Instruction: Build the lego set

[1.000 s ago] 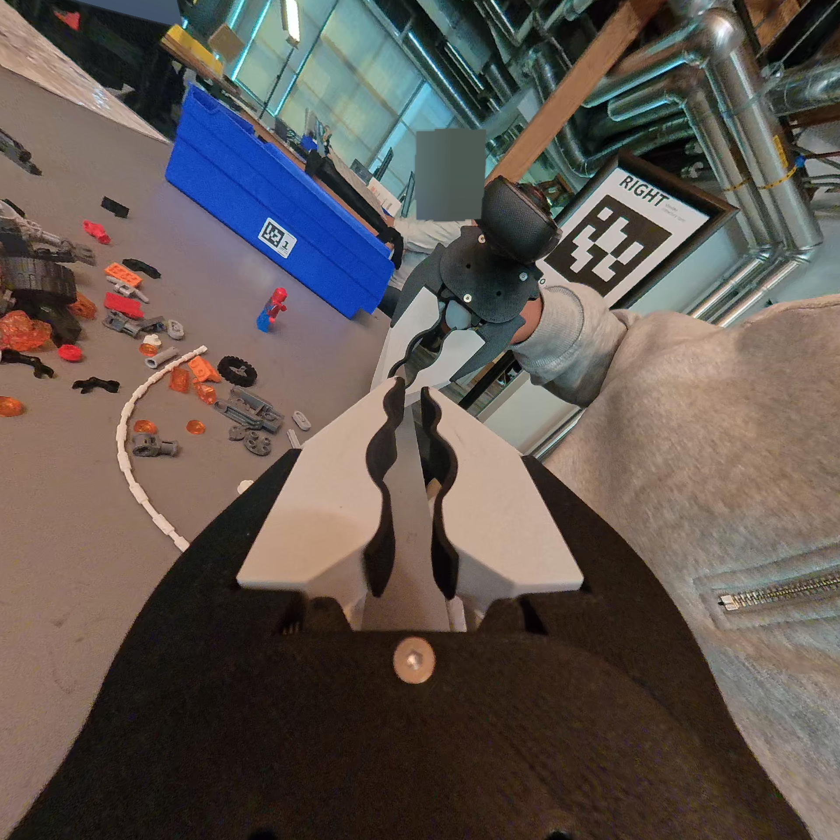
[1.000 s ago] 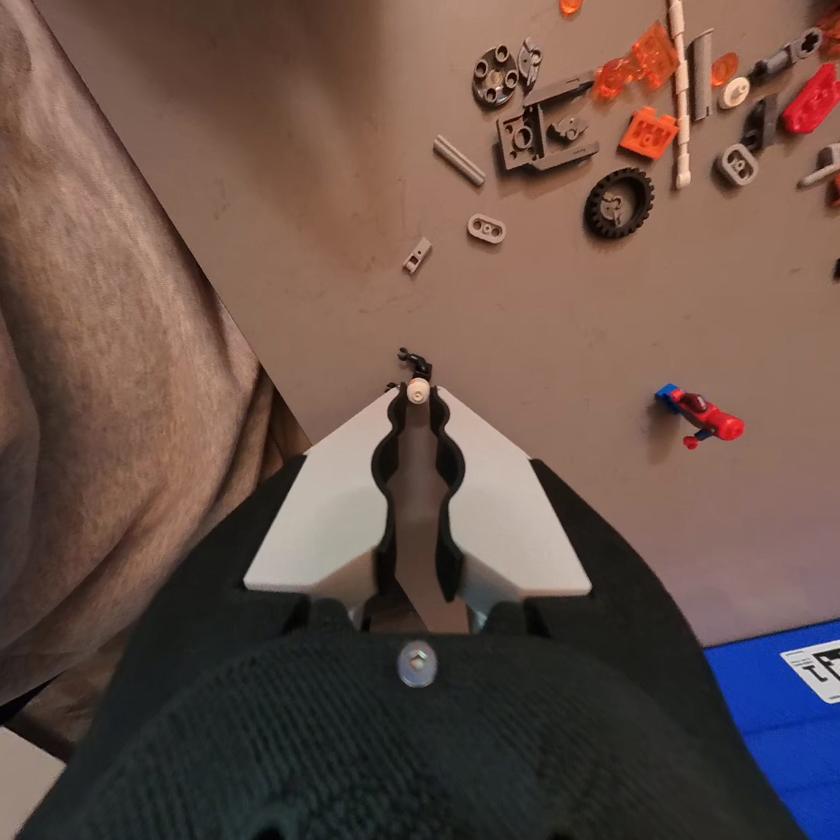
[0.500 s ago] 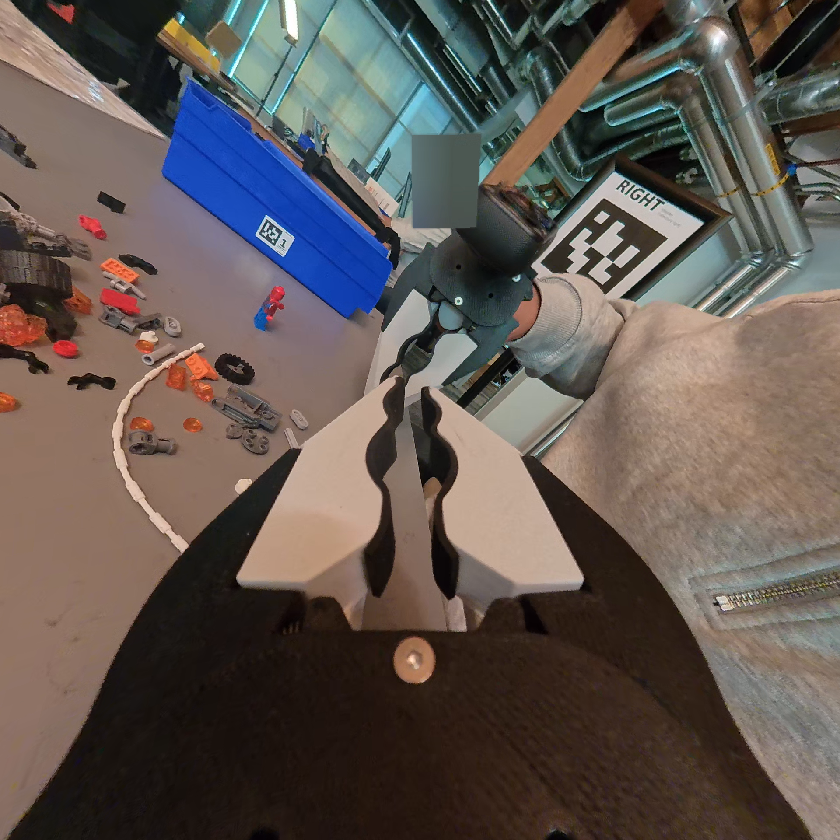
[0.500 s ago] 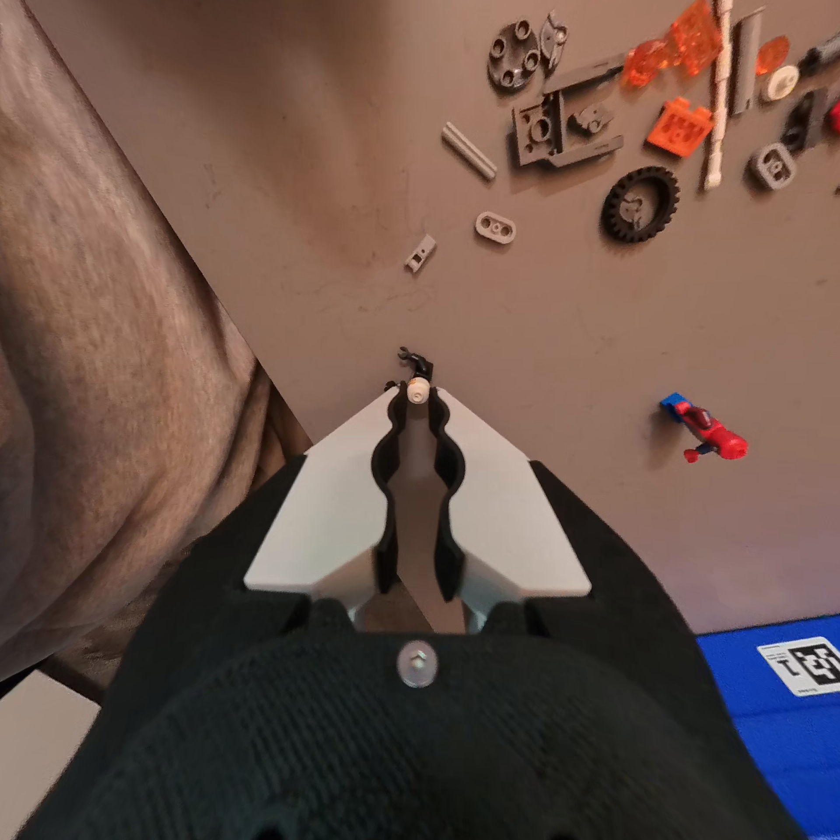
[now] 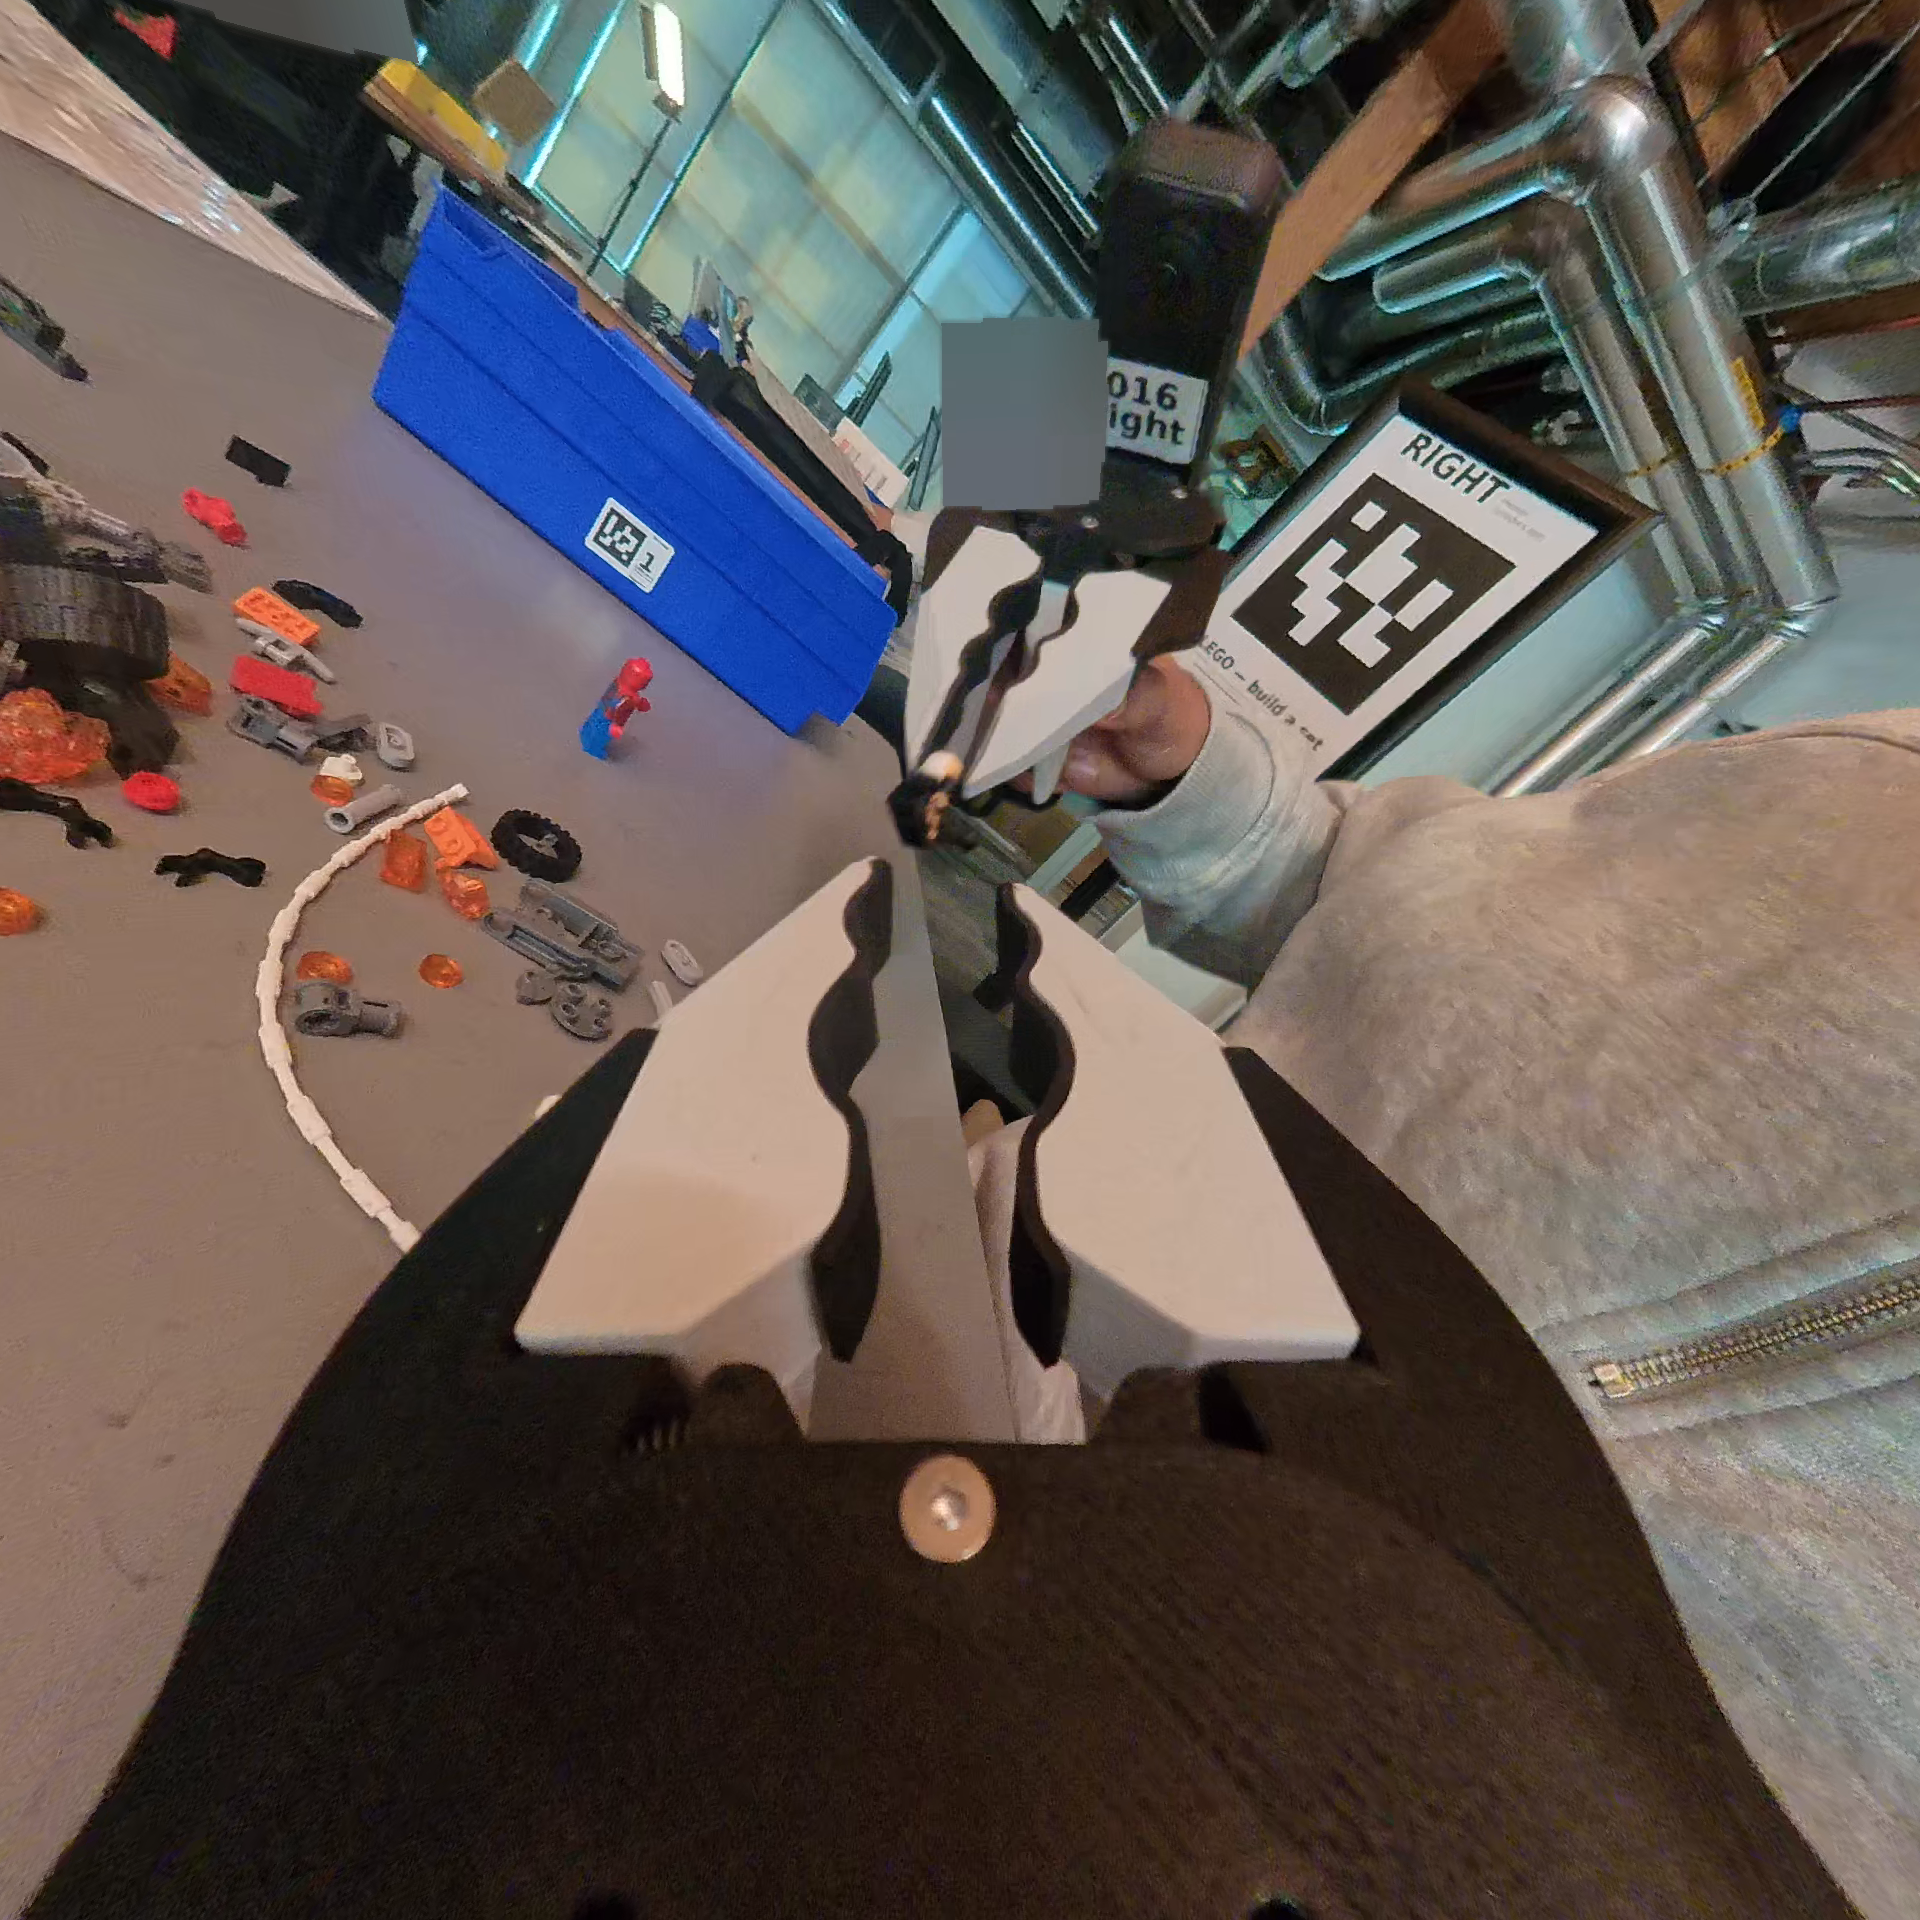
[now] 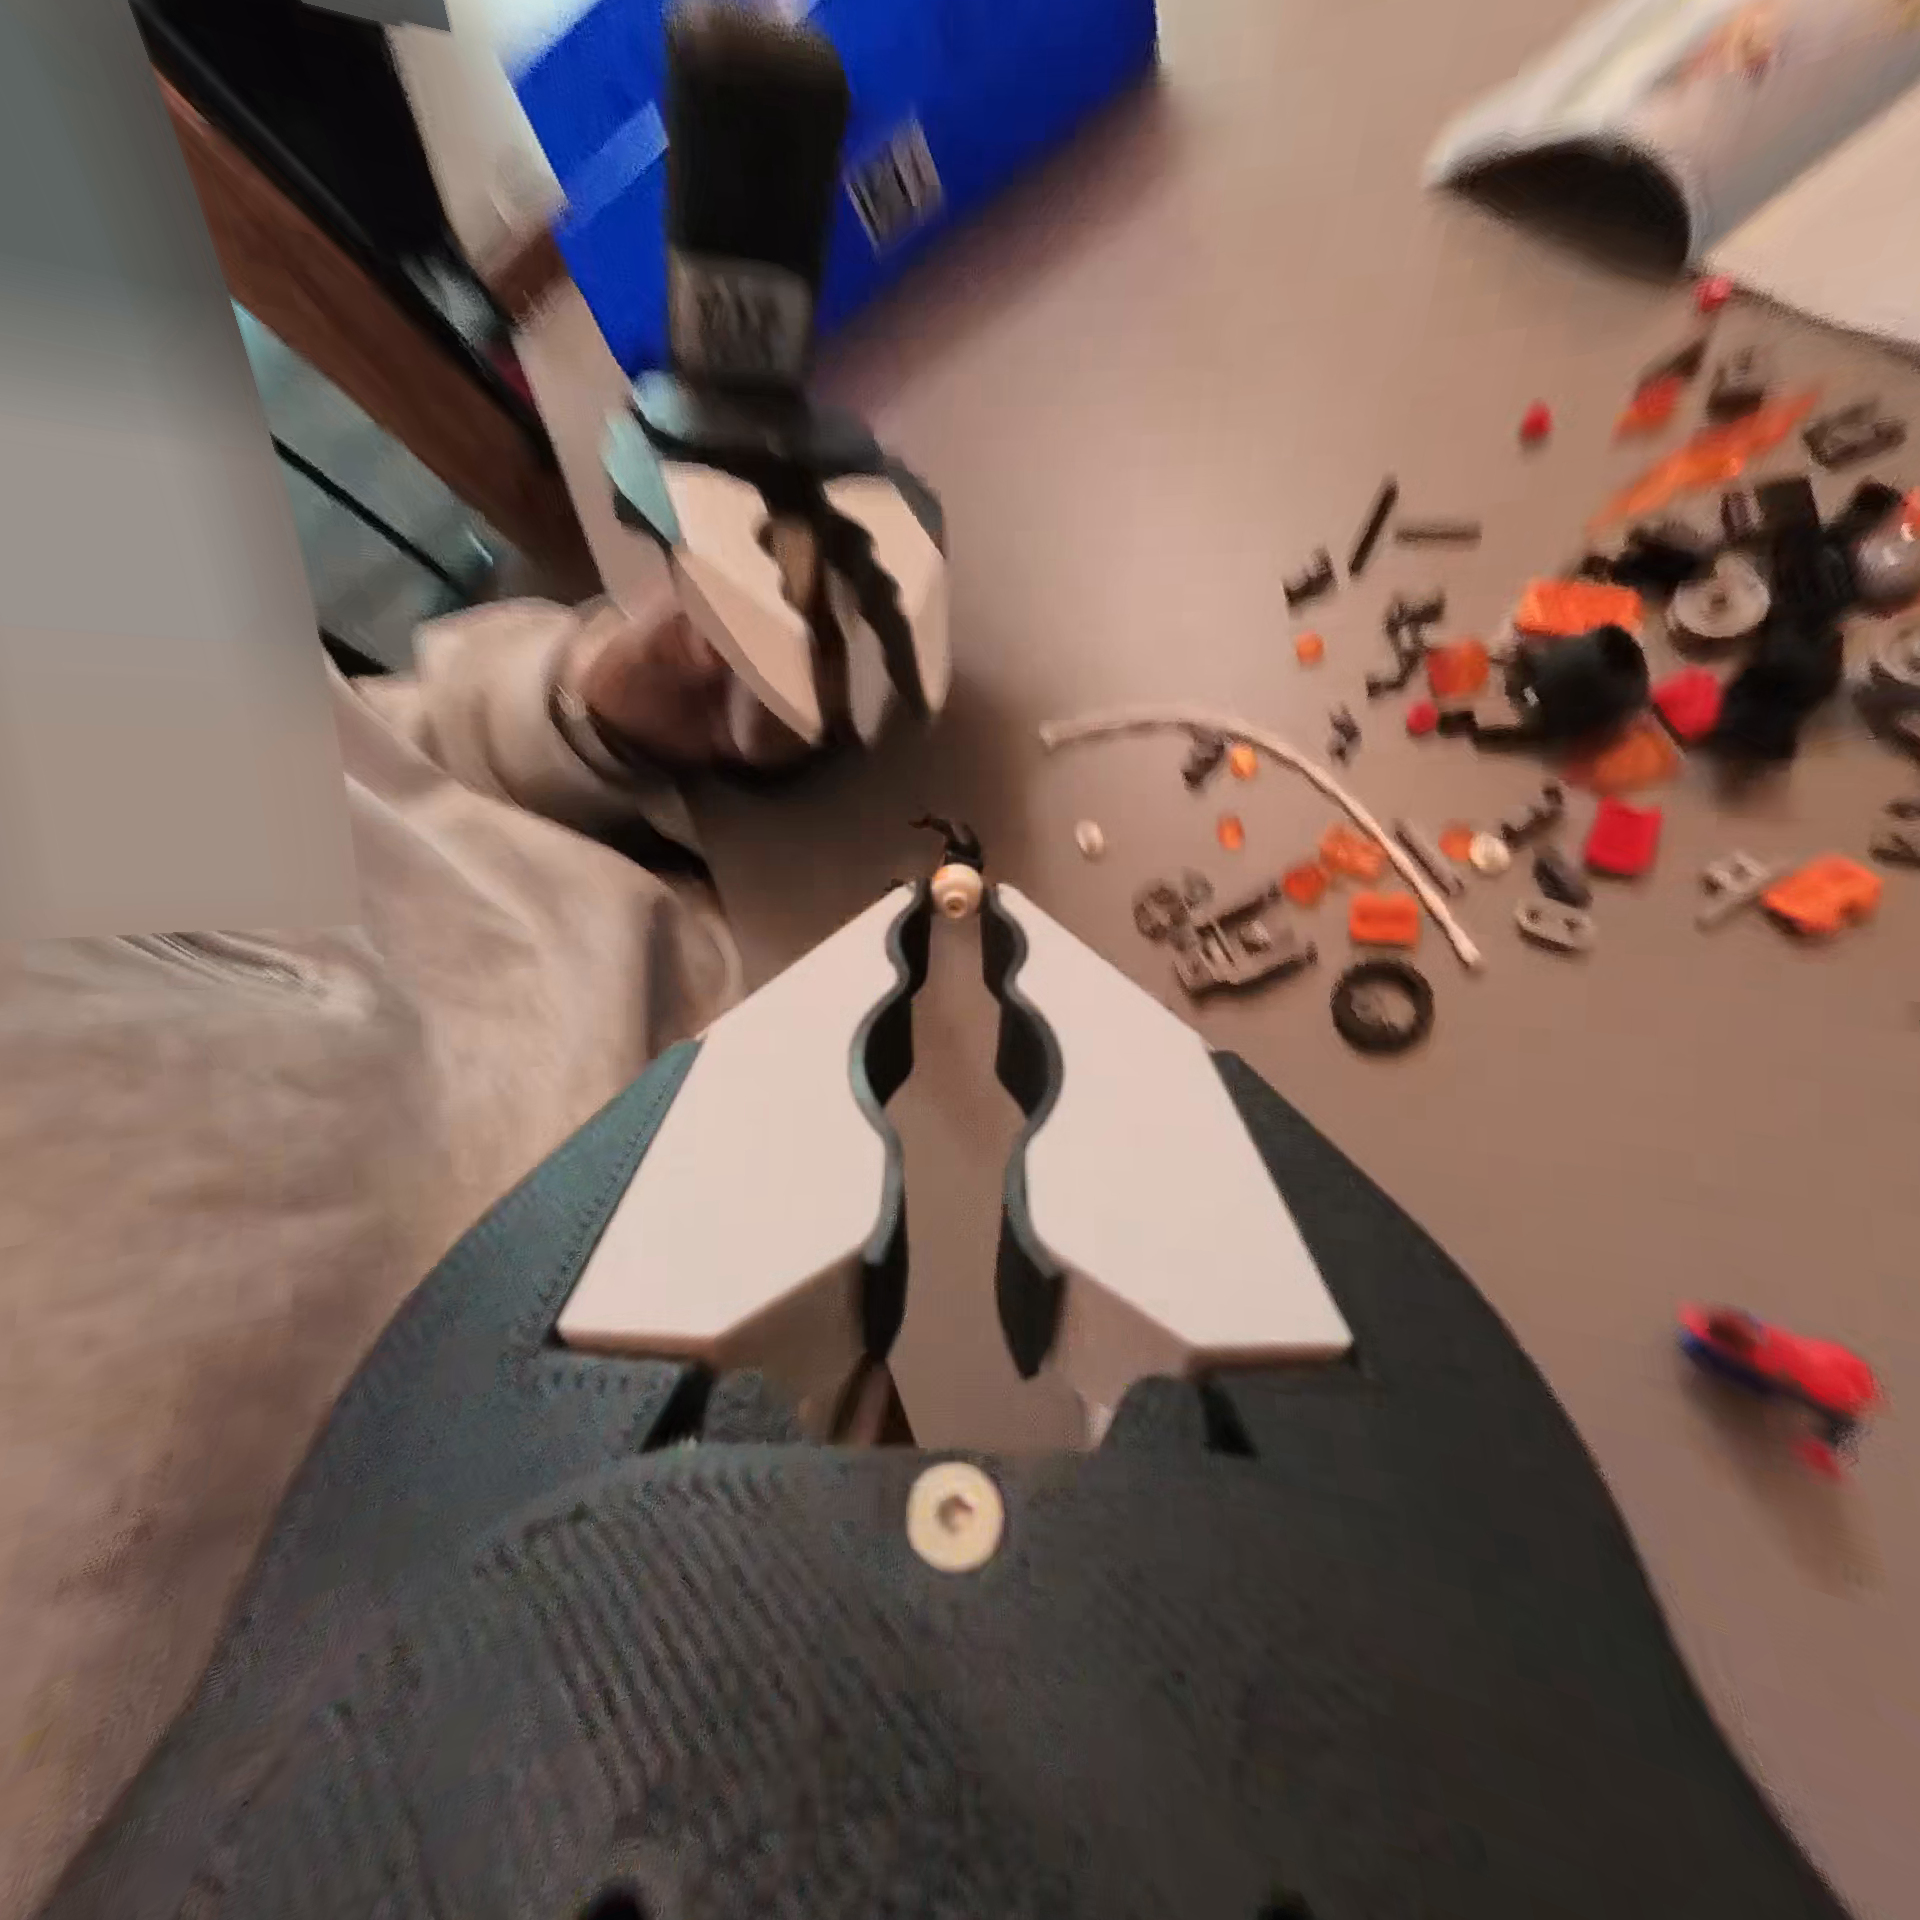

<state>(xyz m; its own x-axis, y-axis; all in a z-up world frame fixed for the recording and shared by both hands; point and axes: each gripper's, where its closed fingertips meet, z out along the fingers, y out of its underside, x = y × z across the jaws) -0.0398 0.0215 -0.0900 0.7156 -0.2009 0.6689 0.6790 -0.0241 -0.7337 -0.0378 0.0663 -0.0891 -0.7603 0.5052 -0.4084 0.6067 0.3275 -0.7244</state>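
the right gripper (image 6: 954,902) is clenched at its very tips on a tiny lego piece (image 6: 954,883) — a cream round bit with a thin black part sticking out beyond it. in the left wrist view the same piece (image 5: 928,795) hangs in the air off the near edge of the table (image 5: 156,1195), just ahead of the left gripper (image 5: 940,883), whose fingers stand released with a narrow gap and nothing between them.

the piece looks feather-light, stiff and smooth, so it will likely twist or pop out if squeezed off-centre. the black part looks thin enough to snap or pull off its stud; the safer hold for the left gripper seems to be across the black part's thicker body, close to the cream bit, not on its curled end.

the rest of the set lies well apart toward the table's far side: a black tyre (image 5: 536,844), a white segmented strip (image 5: 301,1060), orange and grey bits, and a red-and-blue minifigure (image 5: 617,707) near the blue bin (image 5: 623,488).

the right wrist view is smeared by motion, so what the black part is cannot be told. the grey sleeve (image 5: 1558,1039) hides the table edge below the grippers.
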